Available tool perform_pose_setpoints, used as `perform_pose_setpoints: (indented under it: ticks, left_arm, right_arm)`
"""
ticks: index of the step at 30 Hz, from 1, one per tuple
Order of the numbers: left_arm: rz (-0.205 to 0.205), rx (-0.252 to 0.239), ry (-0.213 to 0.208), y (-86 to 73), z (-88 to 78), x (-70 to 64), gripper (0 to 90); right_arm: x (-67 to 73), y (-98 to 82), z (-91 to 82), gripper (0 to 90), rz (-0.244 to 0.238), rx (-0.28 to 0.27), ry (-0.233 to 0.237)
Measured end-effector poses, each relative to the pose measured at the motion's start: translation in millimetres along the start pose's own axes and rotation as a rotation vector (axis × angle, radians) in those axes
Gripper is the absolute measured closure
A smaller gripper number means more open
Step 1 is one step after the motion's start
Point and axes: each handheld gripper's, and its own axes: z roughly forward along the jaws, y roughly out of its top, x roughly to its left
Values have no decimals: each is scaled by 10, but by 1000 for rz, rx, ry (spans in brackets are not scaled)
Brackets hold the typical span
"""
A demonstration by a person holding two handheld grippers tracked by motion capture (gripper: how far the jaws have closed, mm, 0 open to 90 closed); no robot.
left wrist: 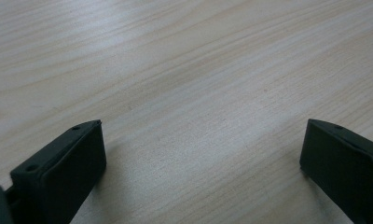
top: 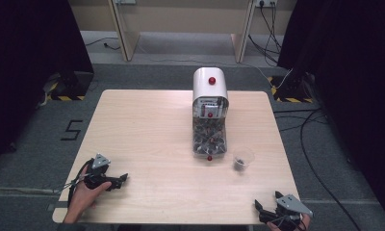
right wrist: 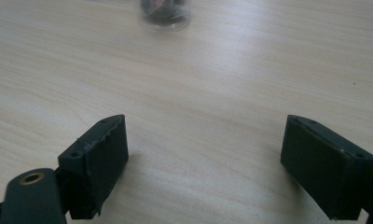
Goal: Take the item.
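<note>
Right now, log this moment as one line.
left gripper: open, empty | right gripper: open, empty | cup: beside dispenser, untouched

We carry a black hand-held gripper in each hand: the left hand-held gripper (top: 119,180) and the right hand-held gripper (top: 266,201) each bear a grey three-cornered plate on top and trail a thin dark cable, and our forearms show bare, with no sleeve. Seen up close, the left one's (left wrist: 201,154) two jaws are matte black wedge-shaped blocks with small screw holes sunk into their upper faces. The right one's (right wrist: 204,149) jaws are the same black blocks, one with a finely toothed inner edge, and a black rounded part with a brass-coloured ringed hole sits beside it.
</note>
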Motion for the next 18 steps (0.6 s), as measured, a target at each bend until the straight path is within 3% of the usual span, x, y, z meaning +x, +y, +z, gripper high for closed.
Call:
perform_pose_setpoints:
  ticks: [18]
  left_arm:
    - [0, 0, 0, 0, 0, 0, 0]
  right_arm:
    - [9, -26, 18, 152, -2, -29, 5]
